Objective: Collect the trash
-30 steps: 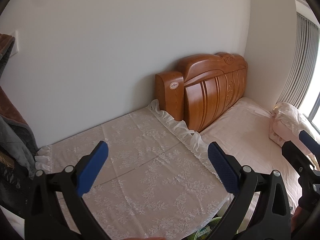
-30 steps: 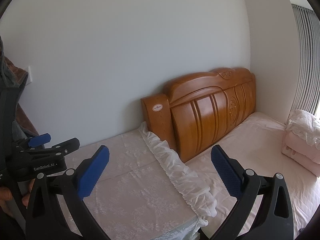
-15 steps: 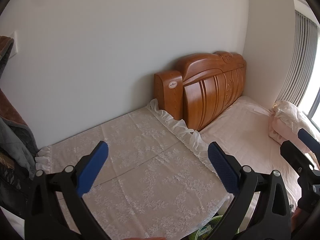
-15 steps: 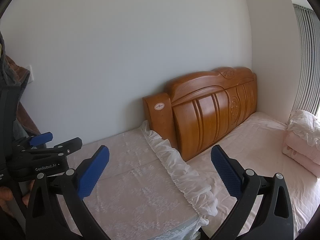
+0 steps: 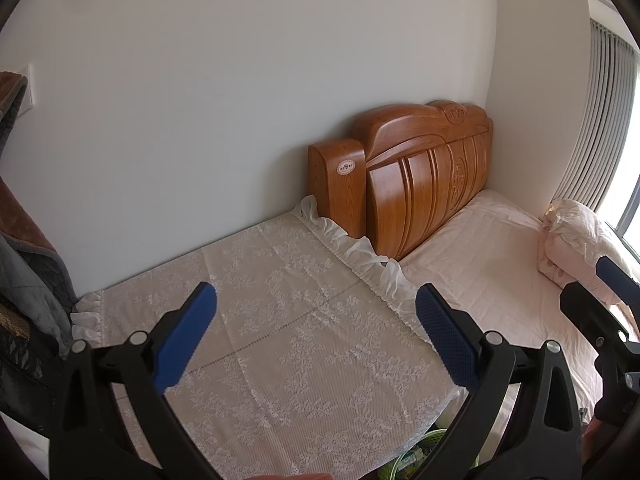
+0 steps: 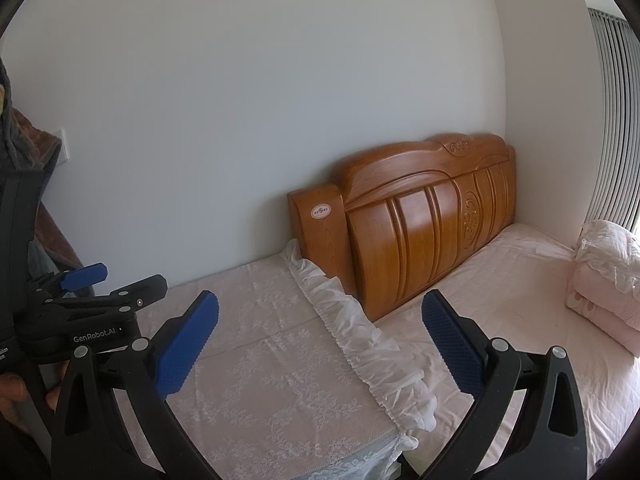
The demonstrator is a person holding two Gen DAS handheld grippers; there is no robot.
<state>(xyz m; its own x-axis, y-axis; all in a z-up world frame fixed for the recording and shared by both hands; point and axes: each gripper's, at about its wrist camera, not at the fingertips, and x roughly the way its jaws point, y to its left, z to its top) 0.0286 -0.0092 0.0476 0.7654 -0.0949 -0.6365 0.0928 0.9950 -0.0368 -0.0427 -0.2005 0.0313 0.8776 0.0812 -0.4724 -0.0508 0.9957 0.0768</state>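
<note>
The left gripper [image 5: 316, 334] hangs above the lace-covered bench [image 5: 304, 344], its jaws spread wide with nothing between them; the right gripper [image 6: 320, 334] hangs likewise, jaws wide apart and bare — its blue pads [image 6: 452, 346] frame the bench's frilled edge [image 6: 360, 332]. At the bottom rim of the left view, just below the bench's near corner, a green basket [image 5: 430, 440] peeks out with scraps of trash [image 5: 412, 460] inside, too small to identify. Beyond the bench lies the bed [image 6: 516, 280] with its pink sheet; a folded pink quilt [image 6: 608, 272] sits at its right side. Farther back stands the carved wooden headboard [image 6: 420, 228] against the pale wall [image 6: 260, 100] — grey blinds [image 5: 600, 120] hang at far right.
</note>
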